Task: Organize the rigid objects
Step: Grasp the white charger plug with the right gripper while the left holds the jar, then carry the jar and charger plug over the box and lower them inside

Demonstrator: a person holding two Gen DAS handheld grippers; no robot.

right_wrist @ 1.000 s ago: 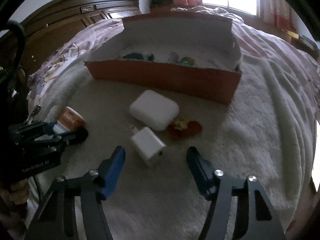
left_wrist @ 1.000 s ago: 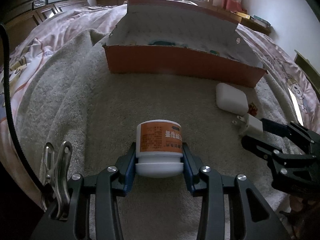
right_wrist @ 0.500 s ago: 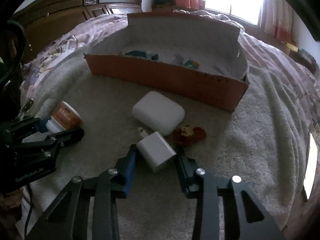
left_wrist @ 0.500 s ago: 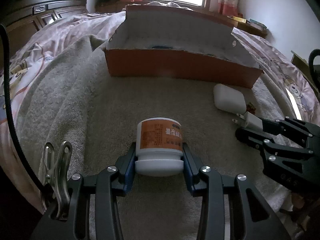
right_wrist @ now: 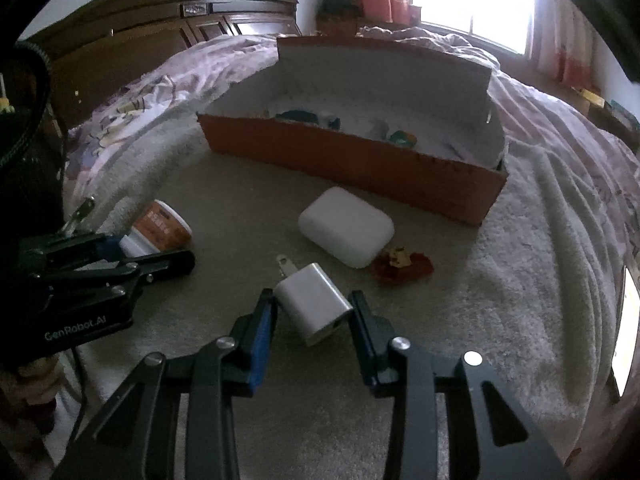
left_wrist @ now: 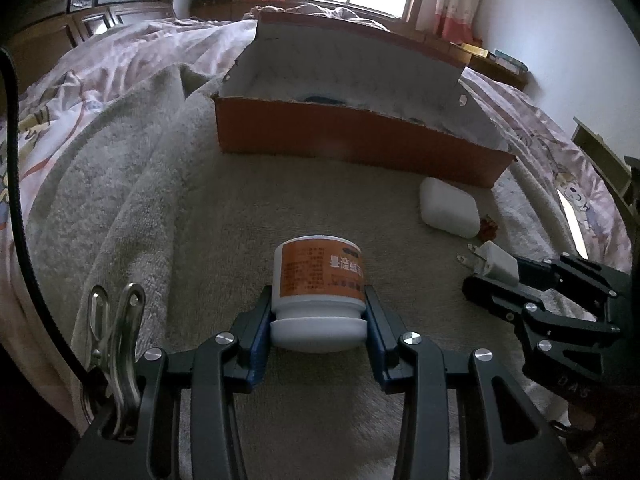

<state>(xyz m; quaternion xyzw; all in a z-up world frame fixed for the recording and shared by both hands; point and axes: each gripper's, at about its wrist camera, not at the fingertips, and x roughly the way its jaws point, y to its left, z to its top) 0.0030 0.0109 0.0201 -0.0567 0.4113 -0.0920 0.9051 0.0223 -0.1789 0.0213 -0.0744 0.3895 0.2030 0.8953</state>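
Note:
My left gripper (left_wrist: 318,320) is shut on a white jar with an orange label (left_wrist: 319,280), gripping it near its white cap; the jar (right_wrist: 164,226) lies tipped on its side. My right gripper (right_wrist: 313,320) is shut on a white plug adapter (right_wrist: 314,306), its prongs pointing away; the same adapter (left_wrist: 498,266) shows in the left wrist view at the right. An open orange cardboard box (left_wrist: 352,146) with a white inside stands further back on the grey blanket, with several small items in it (right_wrist: 304,118).
A white rounded case (right_wrist: 346,232) lies between the adapter and the box (right_wrist: 360,166), with a small red and yellow toy (right_wrist: 402,266) beside it. A metal clip (left_wrist: 114,328) hangs on my left gripper. Pink bedding surrounds the blanket; a dark wooden headboard (right_wrist: 168,28) stands at the back left.
My right gripper's jaws closed in from wide apart onto the plug adapter. My left gripper kept its grip on the jar, which has come up a little off the blanket.

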